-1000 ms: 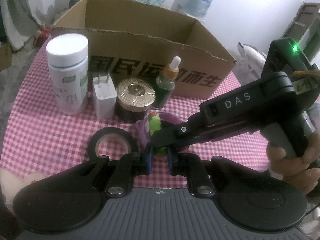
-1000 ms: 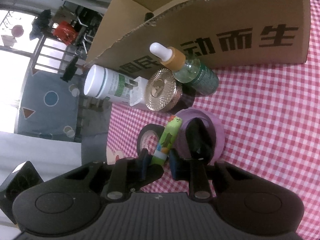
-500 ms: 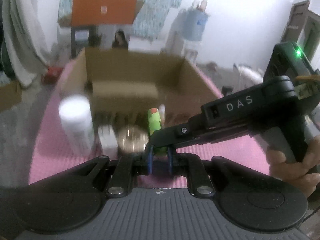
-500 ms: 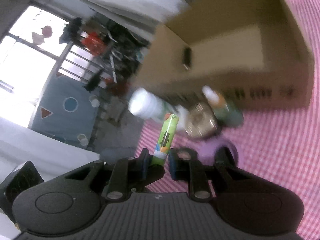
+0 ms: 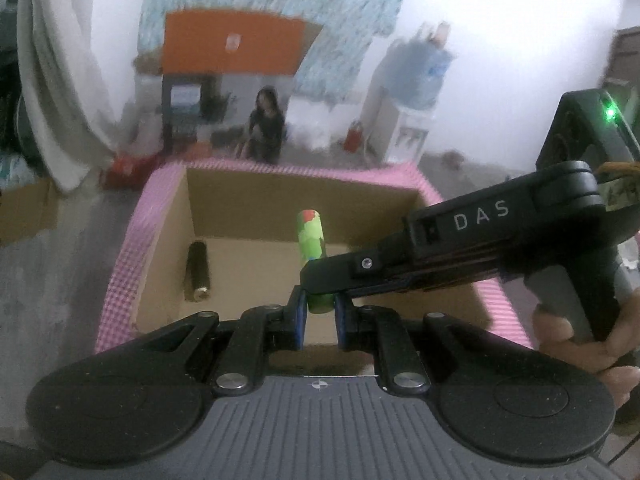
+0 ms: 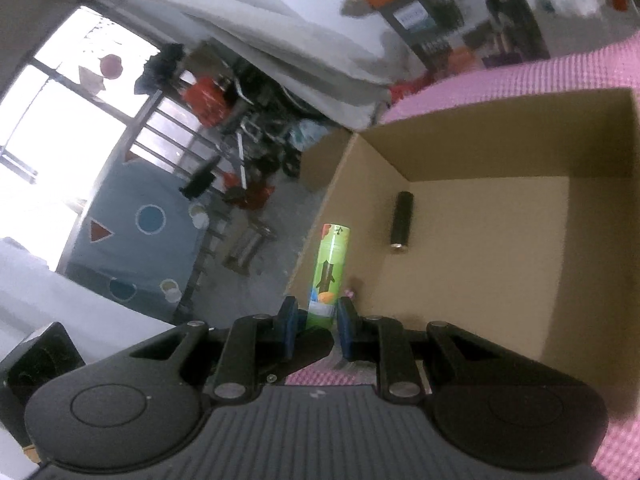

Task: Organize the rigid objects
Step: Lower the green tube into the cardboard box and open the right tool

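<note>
Both hand-held grippers meet on one green tube (image 5: 311,240) — the right hand-held gripper (image 6: 317,322) pinches its lower end, and the left hand-held gripper (image 5: 319,322) has its fingers closed against the same end. The tube is held above the open cardboard box (image 6: 460,280) — a dark cylinder (image 6: 401,222) lies on the box floor, on the pink-checked desk (image 5: 120,264).
</note>
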